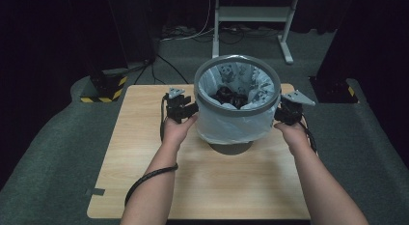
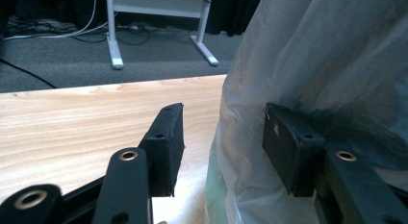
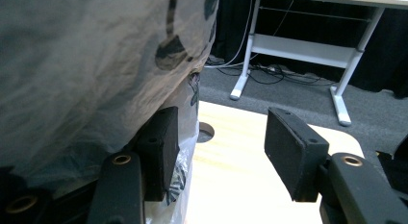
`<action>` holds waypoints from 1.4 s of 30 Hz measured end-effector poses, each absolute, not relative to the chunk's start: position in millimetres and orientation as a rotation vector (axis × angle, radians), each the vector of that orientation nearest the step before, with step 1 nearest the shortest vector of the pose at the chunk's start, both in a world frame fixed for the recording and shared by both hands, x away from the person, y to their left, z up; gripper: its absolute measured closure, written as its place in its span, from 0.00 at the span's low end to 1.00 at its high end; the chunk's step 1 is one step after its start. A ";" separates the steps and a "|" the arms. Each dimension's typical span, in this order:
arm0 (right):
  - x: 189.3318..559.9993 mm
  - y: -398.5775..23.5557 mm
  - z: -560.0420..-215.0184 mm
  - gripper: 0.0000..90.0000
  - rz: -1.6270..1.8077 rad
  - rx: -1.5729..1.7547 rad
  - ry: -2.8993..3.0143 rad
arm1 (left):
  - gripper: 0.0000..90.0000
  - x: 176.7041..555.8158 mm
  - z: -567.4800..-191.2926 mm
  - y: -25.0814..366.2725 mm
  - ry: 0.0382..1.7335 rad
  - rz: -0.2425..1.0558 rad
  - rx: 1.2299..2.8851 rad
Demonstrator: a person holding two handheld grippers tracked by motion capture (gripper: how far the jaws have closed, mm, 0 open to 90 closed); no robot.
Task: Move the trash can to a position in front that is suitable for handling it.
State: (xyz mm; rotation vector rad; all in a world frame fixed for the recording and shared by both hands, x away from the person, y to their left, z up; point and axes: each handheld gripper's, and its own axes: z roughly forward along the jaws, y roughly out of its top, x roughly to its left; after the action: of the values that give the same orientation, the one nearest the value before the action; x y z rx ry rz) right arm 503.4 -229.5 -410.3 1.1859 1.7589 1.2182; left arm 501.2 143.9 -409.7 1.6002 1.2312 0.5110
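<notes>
Near: our left gripper (image 1: 189,109) sits against the left side of the bin (image 1: 237,104); our right gripper (image 1: 282,113) against its right side; both about level, below the grey rim (image 1: 237,61).

Left gripper view: jaws half apart, one pad (image 2: 288,142) pressed into the hanging bag (image 2: 327,65), the other pad clear over the table (image 2: 86,123); bag film lies between them, not pinched.

Right gripper view: jaws likewise apart; one pad (image 3: 161,147) tucked under the bag overhang, the other in open air; no grip yet.

The bin stands upright mid-table, long axis vertical, directly between the two hands; neither hand is nearer. We judge that the next move hinges on closing inward on the bag skirt.

Surface: pale wood. Beyond: grey carpet, a white desk frame (image 1: 251,15), cables.
</notes>
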 end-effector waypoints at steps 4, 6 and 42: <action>494.6 -231.3 -411.6 0.51 1.236 1.200 1.749 | 0.55 490.4 -409.9 142.8 1.215 0.506 1.606; 492.4 -231.8 -411.9 0.51 1.240 1.202 1.746 | 0.55 487.1 -410.5 142.9 1.208 0.514 1.608; 426.6 -270.9 -421.5 0.27 1.247 1.285 1.618 | 0.23 447.4 -413.8 144.3 1.136 0.453 1.527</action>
State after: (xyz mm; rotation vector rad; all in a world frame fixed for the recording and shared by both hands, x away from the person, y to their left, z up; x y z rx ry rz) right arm 426.6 -270.9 -421.5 1.2847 1.6178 1.2473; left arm 447.4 144.3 -413.8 1.5274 1.1356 0.4530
